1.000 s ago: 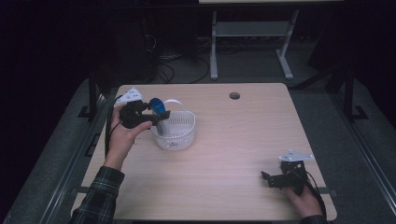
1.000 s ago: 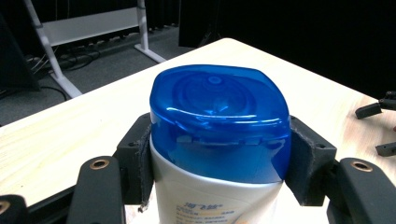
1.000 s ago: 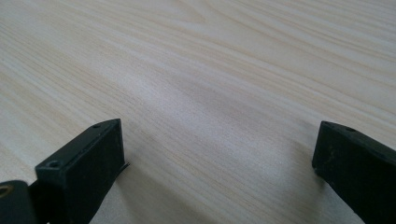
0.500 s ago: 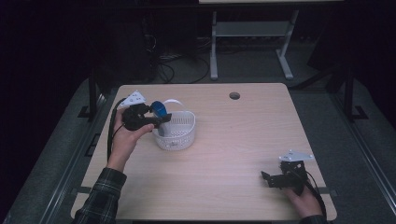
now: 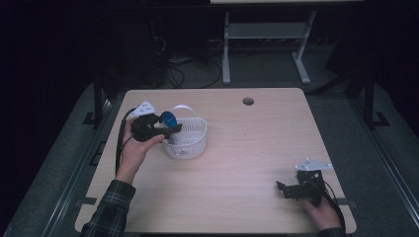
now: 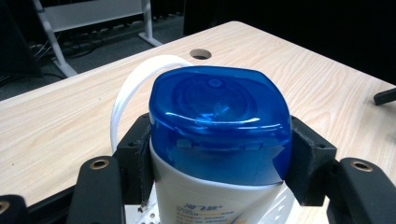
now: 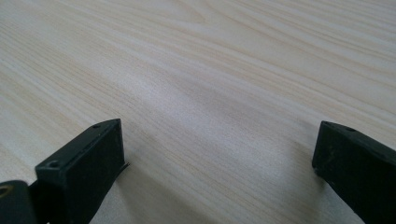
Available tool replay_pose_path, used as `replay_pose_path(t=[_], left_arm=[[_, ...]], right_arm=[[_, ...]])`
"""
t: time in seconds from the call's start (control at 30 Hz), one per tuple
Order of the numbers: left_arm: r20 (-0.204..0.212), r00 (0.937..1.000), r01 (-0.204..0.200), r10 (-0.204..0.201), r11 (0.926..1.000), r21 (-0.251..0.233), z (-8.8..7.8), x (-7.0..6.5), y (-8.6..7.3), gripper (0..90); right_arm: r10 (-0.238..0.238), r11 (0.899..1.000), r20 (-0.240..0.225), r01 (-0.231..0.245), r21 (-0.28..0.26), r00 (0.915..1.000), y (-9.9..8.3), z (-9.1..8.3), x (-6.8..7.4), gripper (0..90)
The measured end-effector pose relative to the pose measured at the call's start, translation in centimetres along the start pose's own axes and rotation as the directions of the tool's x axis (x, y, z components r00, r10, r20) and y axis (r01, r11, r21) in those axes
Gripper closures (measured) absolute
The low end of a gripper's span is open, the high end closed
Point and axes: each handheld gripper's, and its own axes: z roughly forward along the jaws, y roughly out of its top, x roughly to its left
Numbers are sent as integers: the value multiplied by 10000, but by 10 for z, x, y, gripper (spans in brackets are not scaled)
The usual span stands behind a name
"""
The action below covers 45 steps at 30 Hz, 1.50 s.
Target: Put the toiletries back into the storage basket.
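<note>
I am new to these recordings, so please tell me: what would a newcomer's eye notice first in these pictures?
First, the blue cap of a white bottle, clamped between the jaws of the left gripper at the table's far left. Under it stands a white perforated basket with an arched handle. The right gripper rests open near the table's front right corner, with bare wood between its jaws.

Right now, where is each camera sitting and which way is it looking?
High view: above the person's side, looking forward and down on the table; both forearms, left gripper, right gripper.
Left gripper view: rides the left gripper, looking along its jaws clamped on the blue-capped bottle over the white basket.
Right gripper view: rides the right gripper, looking down at bare tabletop between its wide-apart jaws.
Shared: high and left gripper views both show bottle, basket and the table's hole.
</note>
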Motion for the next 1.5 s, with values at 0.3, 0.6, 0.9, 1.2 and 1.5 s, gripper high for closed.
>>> replay_pose_path(t=[0.3, 0.6, 0.9, 1.2, 1.5], left_arm=[[-55, 9999, 92, -91, 9999, 108, 2, 2, -6, 357], [-34, 9999, 123, -122, 9997, 210, 5, 1, -12, 357], [-13, 9999, 101, -100, 9996, 251, 5, 0, -15, 357], [-10, 10000, -19, 20, 9994, 339, 5, -3, -15, 353], [314, 9993, 204, -215, 9993, 327, 4, -3, -16, 282]], right_arm=[[7, 10000, 1, -7, 4, 10000, 0, 0, 0, 17], [3, 10000, -4, -3, -3, 10000, 0, 0, 0, 17], [5, 10000, -5, -5, 3, 10000, 0, 0, 0, 17], [6, 10000, -5, -6, 1, 10000, 0, 0, 0, 17], [9, 10000, -3, -9, -1, 10000, 0, 0, 0, 17]])
